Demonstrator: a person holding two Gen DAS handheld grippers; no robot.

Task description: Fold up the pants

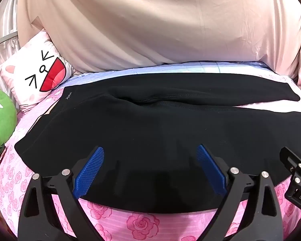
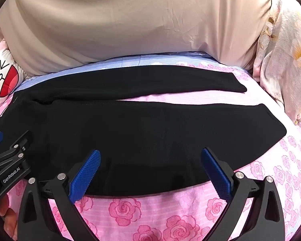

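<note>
Pants (image 1: 150,124) lie flat across the bed (image 1: 140,225), legs apart; we hold left hand-held gripper (image 1: 150,150) and right hand-held gripper (image 2: 150,152) wide at the near edge, seemingly untouched, ready to fold.

Left gripper (image 1: 150,150) and right gripper (image 2: 150,153) hover side by side, jaws spread wide.

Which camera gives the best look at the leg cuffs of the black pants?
The right wrist view. Both cuffs lie fully in frame there, side by side and apart on the rose sheet. The left wrist view shows only the far cuff; the near leg runs out of frame at the right edge.
</note>
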